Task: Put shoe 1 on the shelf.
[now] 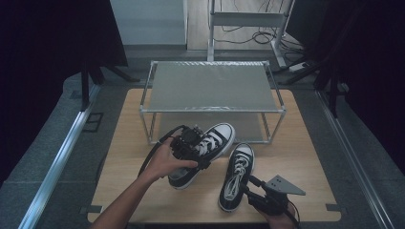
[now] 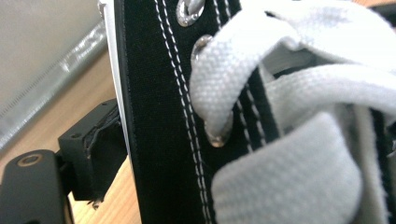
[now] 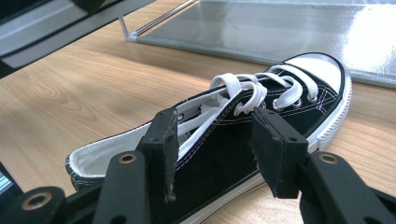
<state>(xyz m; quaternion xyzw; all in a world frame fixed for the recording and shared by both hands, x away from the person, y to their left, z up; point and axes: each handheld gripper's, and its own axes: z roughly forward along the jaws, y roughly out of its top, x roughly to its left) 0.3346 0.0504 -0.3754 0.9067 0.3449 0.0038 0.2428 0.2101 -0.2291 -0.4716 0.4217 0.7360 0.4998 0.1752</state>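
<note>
Two black canvas sneakers with white laces and white toe caps are on the wooden table (image 1: 124,143). The left sneaker (image 1: 217,138) is tilted, toe toward the rack, and my left gripper (image 1: 198,149) is shut on its laced side. In the left gripper view one black finger (image 2: 93,149) presses the sneaker's (image 2: 159,116) black wall, and the other finger is hidden behind the shoe. The right sneaker (image 1: 237,174) lies flat. My right gripper (image 1: 249,186) stands open at its side; its fingers (image 3: 163,144) are apart, just short of the right sneaker's (image 3: 224,154) wall.
A two-shelf metal rack (image 1: 210,86) with silver-grey shelves stands at the back of the table; its lower shelf (image 3: 289,28) lies just beyond the shoes. Bare wood lies to the left and right of the shoes. Cables lie on the floor behind the rack.
</note>
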